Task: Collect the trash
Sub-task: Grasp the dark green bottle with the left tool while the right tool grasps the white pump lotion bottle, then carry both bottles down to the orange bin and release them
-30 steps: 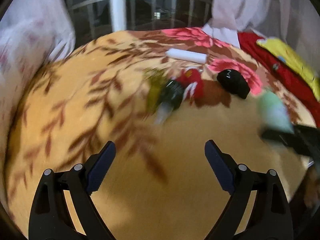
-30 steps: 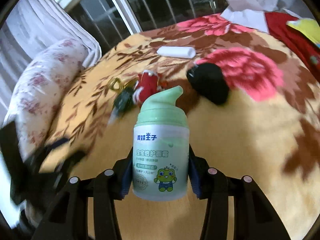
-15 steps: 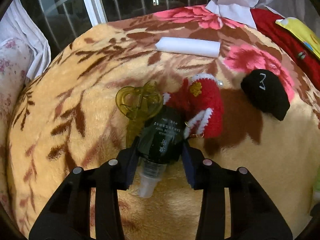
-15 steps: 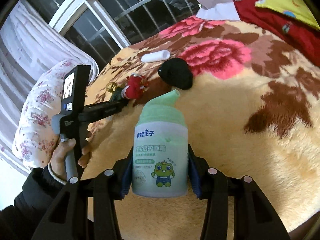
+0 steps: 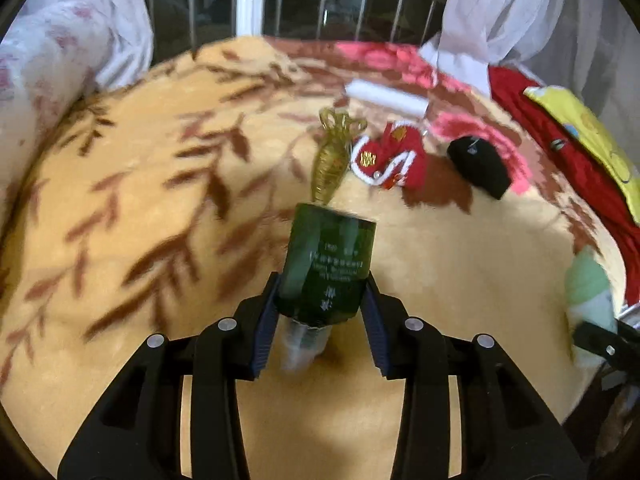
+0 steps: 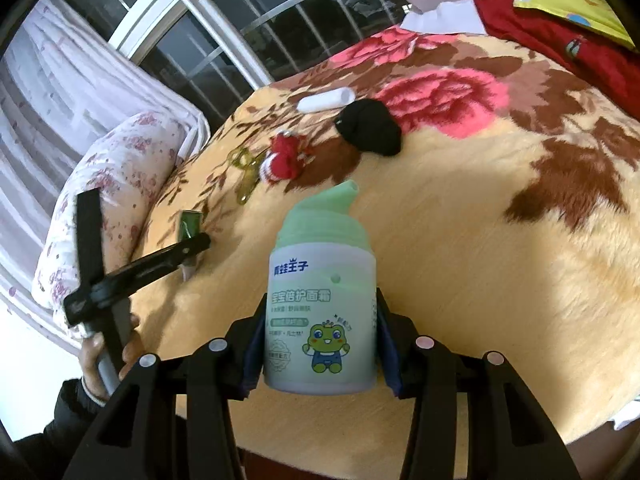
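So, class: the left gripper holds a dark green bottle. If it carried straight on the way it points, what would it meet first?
Probably the translucent yellow plastic hair clip, just beyond the dark green bottle in the left gripper. Depth is unclear; it may reach the blanket first.

Left claw [image 5: 320, 312], open before, now around dark green bottle [image 5: 328, 264], off blanket [image 5: 120, 240].
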